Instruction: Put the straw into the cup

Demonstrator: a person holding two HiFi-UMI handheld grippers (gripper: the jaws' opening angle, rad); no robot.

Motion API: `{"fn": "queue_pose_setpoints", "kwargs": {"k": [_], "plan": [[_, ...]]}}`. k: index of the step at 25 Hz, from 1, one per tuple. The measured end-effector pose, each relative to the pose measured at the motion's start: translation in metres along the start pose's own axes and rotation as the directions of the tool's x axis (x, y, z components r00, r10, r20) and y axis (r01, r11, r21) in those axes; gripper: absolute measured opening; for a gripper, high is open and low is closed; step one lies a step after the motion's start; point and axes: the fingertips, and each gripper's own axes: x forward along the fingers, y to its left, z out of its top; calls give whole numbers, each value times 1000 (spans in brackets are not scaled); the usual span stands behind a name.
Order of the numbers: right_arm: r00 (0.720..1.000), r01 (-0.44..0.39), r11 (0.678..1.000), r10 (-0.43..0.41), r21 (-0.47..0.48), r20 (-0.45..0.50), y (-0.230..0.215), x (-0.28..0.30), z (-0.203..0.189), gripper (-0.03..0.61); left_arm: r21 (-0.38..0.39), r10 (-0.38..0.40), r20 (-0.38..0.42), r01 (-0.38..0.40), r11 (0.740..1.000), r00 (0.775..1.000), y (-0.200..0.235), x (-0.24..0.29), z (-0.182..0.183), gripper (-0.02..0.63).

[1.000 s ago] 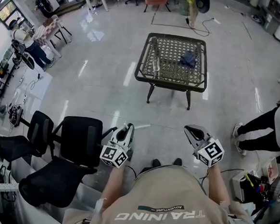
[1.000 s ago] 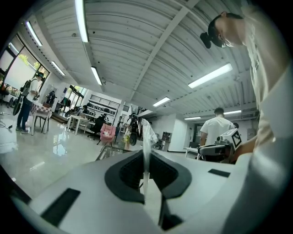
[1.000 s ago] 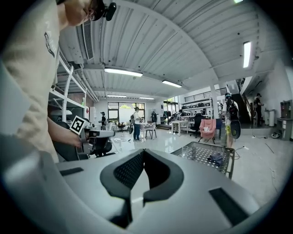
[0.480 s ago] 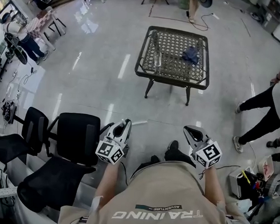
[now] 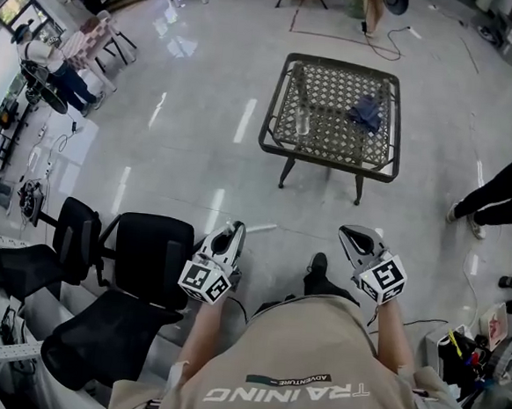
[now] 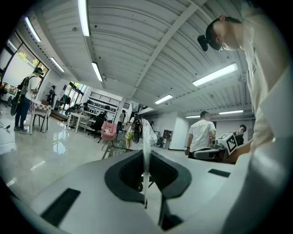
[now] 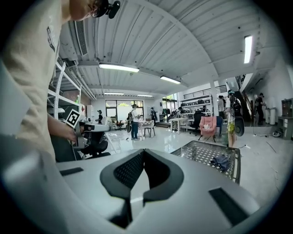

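A clear glass cup (image 5: 303, 122) stands on the left side of a low wicker-topped table (image 5: 328, 158) some way ahead on the floor. My left gripper (image 5: 233, 234) is held level at waist height, far short of the table. It is shut on a thin white straw (image 5: 259, 229) that pokes forward past its tips. In the left gripper view the straw (image 6: 145, 165) stands upright between the jaws of the left gripper (image 6: 145, 153), its loose wrapper end above. My right gripper (image 5: 356, 239) is shut and holds nothing. Its view shows the cup (image 7: 187, 152) and table (image 7: 207, 147) beyond the right gripper (image 7: 143, 151).
A crumpled blue cloth (image 5: 366, 113) lies on the table's right part. Two black office chairs (image 5: 146, 257) stand close at my left. A bystander's legs (image 5: 504, 192) are at the right edge. Bins with tools (image 5: 465, 348) sit at the lower right.
I have walked forward; the floor and table have shifted in the head view. The bystander at the right has stepped away. Both grippers keep their pose, the straw still held in the left.
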Motion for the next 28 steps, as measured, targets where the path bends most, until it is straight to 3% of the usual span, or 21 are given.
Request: {"fn": "queue_pose_setpoints", "kwargs": {"k": [9,15,20,28], "plan": [[995,-72,993,66,-98,-69,-72,38,6,17,28,33,-9,-33,999,999,13,82,23,35],[990,-126,989,120,-78,-77,-118,50,-1,17,43,41,-20,-40,998,999,18,137,25,35],[991,-131,990,130,-58,-29,-156,57,15,17,58,47,1,-47,997,999,12,168,34,35],[987,-161,987,161,-15,-4,-172,77,27,17,39,67,-32,-65,997,997,24,176,26,35]]}}
